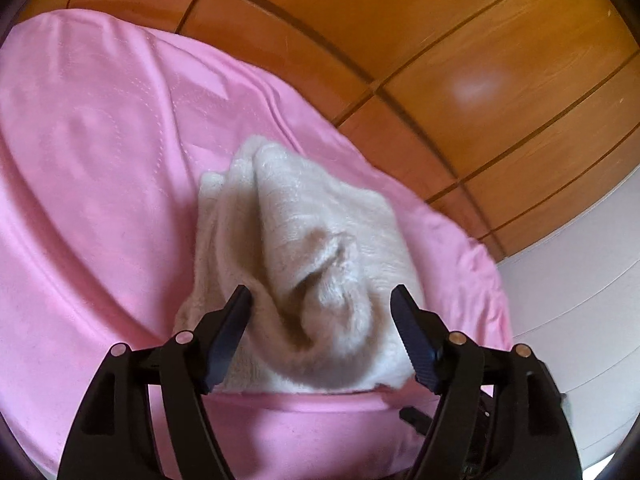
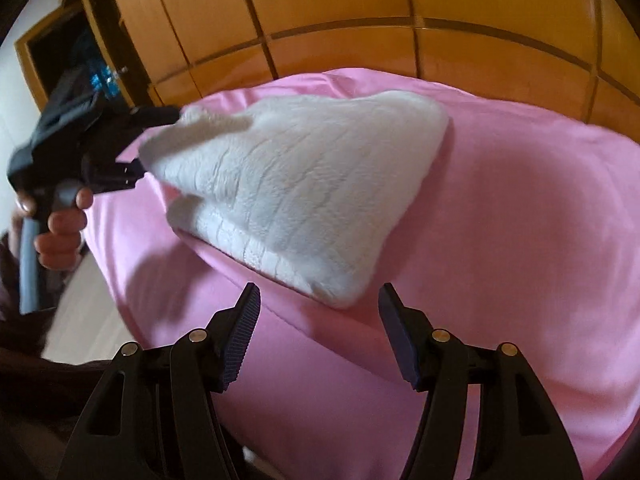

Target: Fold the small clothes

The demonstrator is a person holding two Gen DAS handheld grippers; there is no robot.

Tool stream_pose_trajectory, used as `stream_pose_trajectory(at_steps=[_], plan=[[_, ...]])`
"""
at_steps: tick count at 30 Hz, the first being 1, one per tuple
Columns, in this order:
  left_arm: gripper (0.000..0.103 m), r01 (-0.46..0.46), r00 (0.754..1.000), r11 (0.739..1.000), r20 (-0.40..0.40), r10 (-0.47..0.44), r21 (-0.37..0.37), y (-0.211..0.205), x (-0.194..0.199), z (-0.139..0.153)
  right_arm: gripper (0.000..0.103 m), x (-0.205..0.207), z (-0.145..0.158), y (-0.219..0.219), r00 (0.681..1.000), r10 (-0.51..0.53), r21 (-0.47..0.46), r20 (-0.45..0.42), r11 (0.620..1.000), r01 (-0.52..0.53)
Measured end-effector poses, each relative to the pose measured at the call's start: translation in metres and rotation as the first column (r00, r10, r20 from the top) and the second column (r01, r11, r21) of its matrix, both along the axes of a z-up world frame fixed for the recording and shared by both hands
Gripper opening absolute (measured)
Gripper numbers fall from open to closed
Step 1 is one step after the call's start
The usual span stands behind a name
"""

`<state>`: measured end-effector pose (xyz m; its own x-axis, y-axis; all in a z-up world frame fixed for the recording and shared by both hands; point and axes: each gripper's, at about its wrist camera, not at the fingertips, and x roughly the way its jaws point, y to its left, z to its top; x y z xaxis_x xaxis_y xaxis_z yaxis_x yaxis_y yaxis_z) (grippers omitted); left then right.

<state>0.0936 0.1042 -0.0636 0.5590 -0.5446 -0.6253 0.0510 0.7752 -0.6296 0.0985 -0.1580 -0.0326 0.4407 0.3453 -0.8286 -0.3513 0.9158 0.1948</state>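
A fluffy cream-white garment (image 1: 316,264) lies bunched on a pink sheet (image 1: 100,168). My left gripper (image 1: 320,300) is open, its jaws wide apart on either side of the garment's near end, with cloth between them. In the right wrist view the garment (image 2: 296,188) looks folded into a rough triangle, its left end lifted at the left gripper (image 2: 156,140). My right gripper (image 2: 318,300) is open and empty, just short of the garment's near corner, above the pink sheet (image 2: 500,220).
A wooden wardrobe (image 2: 360,8) with panelled doors stands behind the bed and also shows in the left wrist view (image 1: 460,60). The person's hand (image 2: 60,224) holds the left gripper's handle. Pale floor (image 2: 80,312) lies off the bed's left edge.
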Motion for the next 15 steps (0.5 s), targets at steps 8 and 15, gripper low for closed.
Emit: stream_pose_trajectory(at_steps=[8, 15], plan=[[0.015, -0.058, 0.998, 0.99, -0.001, 0.059, 0.13, 0.012, -0.005, -0.003, 0.008, -0.001, 0.01, 0.014, 0.989, 0.063, -0.131, 0.136, 0.99, -0.045], [0.018, -0.112, 0.988, 0.966, -0.076, 0.133, 0.233, 0.011, -0.009, -0.056, 0.008, -0.003, -0.015, 0.013, 0.996, 0.087, -0.11, 0.034, 0.99, -0.082]])
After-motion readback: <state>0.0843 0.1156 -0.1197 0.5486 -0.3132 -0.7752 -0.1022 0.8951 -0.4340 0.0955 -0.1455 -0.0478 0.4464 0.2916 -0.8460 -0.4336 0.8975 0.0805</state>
